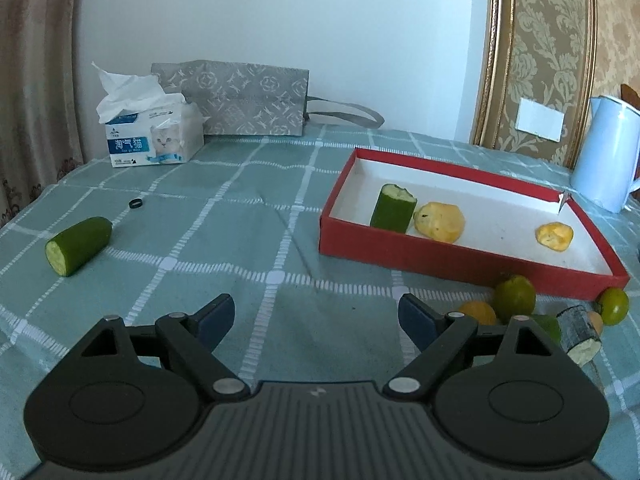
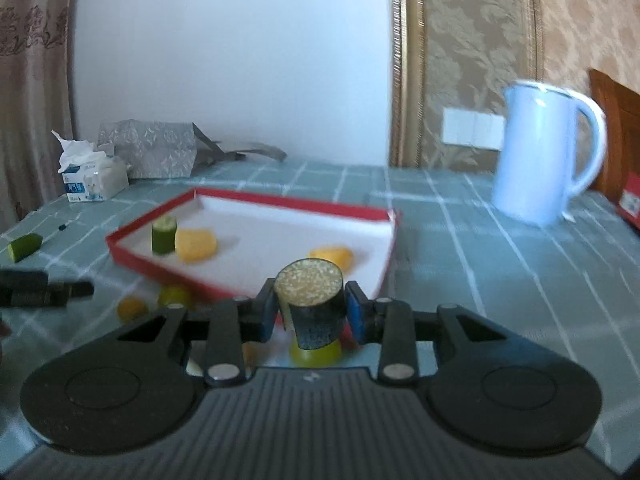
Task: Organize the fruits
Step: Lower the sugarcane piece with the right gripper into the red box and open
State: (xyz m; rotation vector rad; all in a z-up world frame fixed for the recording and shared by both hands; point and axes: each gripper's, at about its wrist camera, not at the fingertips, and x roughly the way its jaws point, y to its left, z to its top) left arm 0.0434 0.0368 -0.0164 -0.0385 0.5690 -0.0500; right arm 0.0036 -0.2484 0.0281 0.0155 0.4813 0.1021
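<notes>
Tray (image 1: pixel 460 260) holds three pieces; right hand-held gripper (image 2: pixel 311 312) clamps one cucumber chunk (image 2: pixel 310 300), left hand-held gripper (image 1: pixel 316 316) gapes.

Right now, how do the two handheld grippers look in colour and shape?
Both look alike. The left gripper and the right gripper have black linkage arms with silver pivot pins, two round black discs, a ribbed dark grey body with a small logo, and blue finger pads. No cables or sleeves show.

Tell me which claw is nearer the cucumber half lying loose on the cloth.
Left. The left claw hangs open just beside the cucumber half; the right claw, gripping a dark cucumber chunk, sits further off.
</notes>
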